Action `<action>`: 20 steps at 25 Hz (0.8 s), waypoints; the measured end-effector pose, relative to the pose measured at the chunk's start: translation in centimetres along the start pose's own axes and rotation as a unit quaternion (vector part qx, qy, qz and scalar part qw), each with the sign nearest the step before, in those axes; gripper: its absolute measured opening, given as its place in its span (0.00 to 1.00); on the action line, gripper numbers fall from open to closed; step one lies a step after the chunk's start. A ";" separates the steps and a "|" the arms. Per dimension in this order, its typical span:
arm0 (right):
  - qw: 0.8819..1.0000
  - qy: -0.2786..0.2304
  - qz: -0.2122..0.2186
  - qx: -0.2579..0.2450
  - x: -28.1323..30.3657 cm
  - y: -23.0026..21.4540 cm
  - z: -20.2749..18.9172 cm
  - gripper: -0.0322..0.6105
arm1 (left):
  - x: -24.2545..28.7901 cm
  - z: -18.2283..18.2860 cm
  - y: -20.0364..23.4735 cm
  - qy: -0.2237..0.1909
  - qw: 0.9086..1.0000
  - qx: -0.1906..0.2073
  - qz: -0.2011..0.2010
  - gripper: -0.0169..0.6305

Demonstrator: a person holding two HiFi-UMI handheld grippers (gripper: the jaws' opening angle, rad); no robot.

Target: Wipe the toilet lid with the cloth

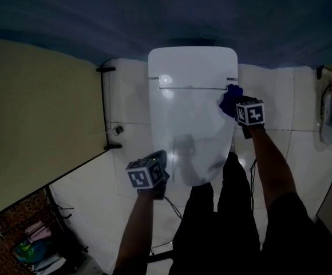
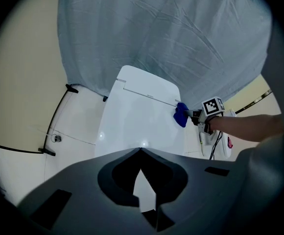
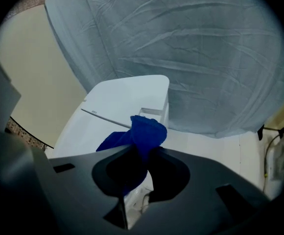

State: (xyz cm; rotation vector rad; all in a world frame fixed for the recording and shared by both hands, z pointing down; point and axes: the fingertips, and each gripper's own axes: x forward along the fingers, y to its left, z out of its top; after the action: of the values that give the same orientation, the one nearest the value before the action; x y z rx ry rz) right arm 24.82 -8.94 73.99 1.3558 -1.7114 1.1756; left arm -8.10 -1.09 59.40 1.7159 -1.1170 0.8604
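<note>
Dim throughout; small glare spots on toilet lid [image 1: 189, 125]; gripper views fisheye, black-vignetted corners

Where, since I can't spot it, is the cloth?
Head view: the cloth is clamped in the right gripper, at the right edge of the toilet lid.

No words, numbers or brand name can be read anywhere. The left cube [image 1: 144, 176] and right cube [image 1: 250, 113] carry only black-and-white square patterns. A tiny dark mark [image 3: 94, 112] behind the lid's [image 1: 192, 130] back edge is too small to read.
</note>
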 end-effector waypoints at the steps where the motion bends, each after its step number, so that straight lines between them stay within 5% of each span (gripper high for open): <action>1: 1.000 0.002 -0.007 -0.002 -0.2 -0.3 -0.2 0.15 | -0.1 -0.3 0.1 0.002 1.000 -0.005 0.000 0.01; 7: 0.998 -0.001 -0.058 0.006 -2.1 -0.7 -0.8 0.15 | -1.1 -0.6 0.3 -0.010 1.000 -0.002 -0.016 0.01; 15: 0.990 -0.092 0.109 -0.011 -4.5 19.4 3.4 0.15 | -4.0 -0.1 3.4 -0.036 0.999 -0.016 -0.032 0.01; 20: 0.977 -0.070 0.201 -0.017 -1.9 30.9 4.3 0.15 | -5.8 -1.8 6.0 -0.041 0.998 -0.034 -0.023 0.01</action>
State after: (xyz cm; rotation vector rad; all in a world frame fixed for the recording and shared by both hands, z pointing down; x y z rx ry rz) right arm -4.41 -10.21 62.89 1.1240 -2.1697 1.2804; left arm -15.93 1.19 56.77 1.7271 -1.1430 0.7223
